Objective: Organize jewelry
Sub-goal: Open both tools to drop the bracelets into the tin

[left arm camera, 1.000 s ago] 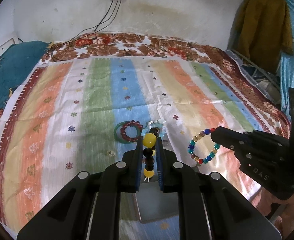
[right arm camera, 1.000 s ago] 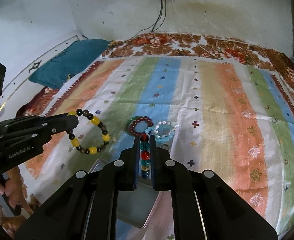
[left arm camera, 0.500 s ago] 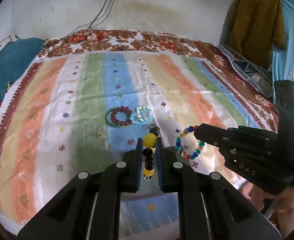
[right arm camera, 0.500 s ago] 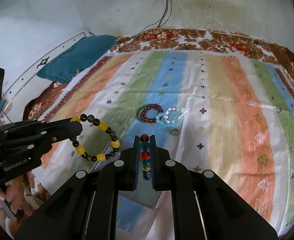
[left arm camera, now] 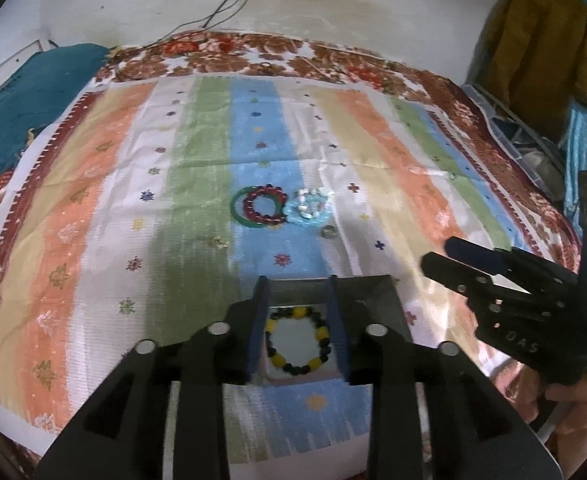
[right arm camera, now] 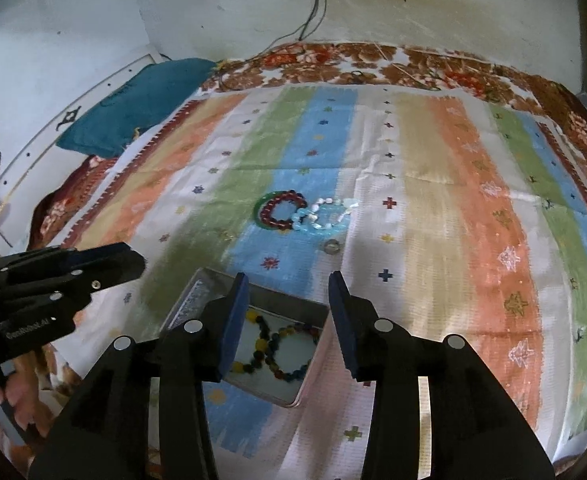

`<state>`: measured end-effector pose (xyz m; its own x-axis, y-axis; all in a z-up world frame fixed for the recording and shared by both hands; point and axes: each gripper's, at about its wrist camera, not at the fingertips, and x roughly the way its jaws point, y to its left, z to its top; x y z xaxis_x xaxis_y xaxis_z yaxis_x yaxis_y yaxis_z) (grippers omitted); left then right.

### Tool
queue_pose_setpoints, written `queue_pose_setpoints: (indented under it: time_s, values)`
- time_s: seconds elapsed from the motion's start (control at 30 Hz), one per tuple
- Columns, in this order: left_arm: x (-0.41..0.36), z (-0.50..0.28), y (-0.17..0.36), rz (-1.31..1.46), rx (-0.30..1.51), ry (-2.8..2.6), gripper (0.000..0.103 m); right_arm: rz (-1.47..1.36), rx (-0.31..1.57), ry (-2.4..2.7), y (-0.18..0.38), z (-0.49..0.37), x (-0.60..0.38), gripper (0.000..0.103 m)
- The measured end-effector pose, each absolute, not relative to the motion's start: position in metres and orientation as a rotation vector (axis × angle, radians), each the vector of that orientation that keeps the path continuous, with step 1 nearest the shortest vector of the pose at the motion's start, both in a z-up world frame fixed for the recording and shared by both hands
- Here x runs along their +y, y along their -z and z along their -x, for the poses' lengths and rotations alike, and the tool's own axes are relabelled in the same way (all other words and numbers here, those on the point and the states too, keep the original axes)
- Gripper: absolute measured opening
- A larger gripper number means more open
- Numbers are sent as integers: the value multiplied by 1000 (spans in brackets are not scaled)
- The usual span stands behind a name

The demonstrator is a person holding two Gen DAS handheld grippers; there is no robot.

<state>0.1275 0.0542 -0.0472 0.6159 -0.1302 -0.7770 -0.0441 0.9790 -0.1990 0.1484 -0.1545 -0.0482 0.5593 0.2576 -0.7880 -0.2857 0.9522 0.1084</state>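
Observation:
A grey metal tray (right arm camera: 197, 292) lies on the striped cloth at the near edge. In it lie a yellow-and-black bead bracelet (left arm camera: 296, 340) (right arm camera: 253, 350) and a multicoloured bead bracelet (right arm camera: 299, 350). My left gripper (left arm camera: 299, 296) is open and empty above the tray. My right gripper (right arm camera: 289, 294) is open and empty above it too, and shows at the right in the left wrist view (left arm camera: 453, 258). Farther on the cloth lie a green bangle (left arm camera: 239, 210) with a dark red bead bracelet (left arm camera: 264, 204) (right arm camera: 279, 210) inside, and a pale blue bead bracelet (left arm camera: 309, 212) (right arm camera: 325, 218).
A small ring (right arm camera: 332, 246) (left arm camera: 327, 232) lies near the pale blue bracelet, and a small gold piece (left arm camera: 219, 243) to the left. A teal pillow (right arm camera: 133, 108) lies at the far left. Cables hang on the wall behind. Clothes (left arm camera: 533, 40) hang at the right.
Both grippers have opened and let go of their bracelets, which now lie in the tray. Both grippers have moved back over the tray.

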Motion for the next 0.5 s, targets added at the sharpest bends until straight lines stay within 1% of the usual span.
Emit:
queue_pose_setpoints:
  time_s: [0.13,0.2,0.3,0.33,0.4,0.5]
  values:
    - [60,-133,51,215,923,28,34,10,935,-304,51,-155,-160,44]
    - [63,-135,51,227,925,37,34,-7,935,-302,51,-160,-163,49]
    - [62,-138,52,220,924,24,34,-21,934,-289,50,-166,-165,54]
    - [62,-140,53,217,925,21,36,-25,937,-283,51,-168,-166,54]
    - [62,-146,54,214,930,12,41,-30,939,-271,51,-172,-167,54]
    - [64,-156,57,201,942,1,44,-58,914,-241,47,-176,-173,54]
